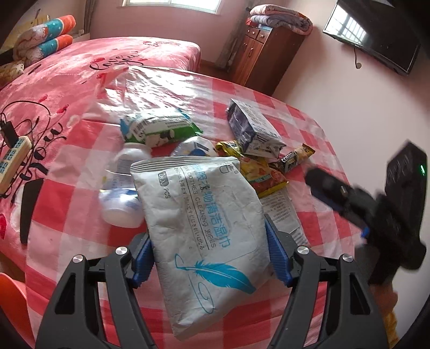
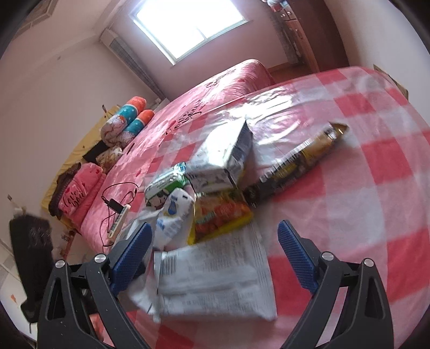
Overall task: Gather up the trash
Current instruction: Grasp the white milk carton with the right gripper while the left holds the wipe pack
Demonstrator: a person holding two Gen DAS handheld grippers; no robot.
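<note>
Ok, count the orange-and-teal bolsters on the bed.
2: the upper bolster and the lower bolster, lying together at the far corner of the bed; others may be hidden.

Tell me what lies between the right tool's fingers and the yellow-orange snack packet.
In the right wrist view, a flat white printed wrapper lies between the right tool and the yellow-orange snack packet, its far edge reaching the packet.

Window daylight, fisheye warp, blur

Pink walls; bright window behind the bed, which has a pink printed cover. Wooden cabinet topped with folded blankets; wall-mounted TV; worktop under a red-checked cloth
</note>
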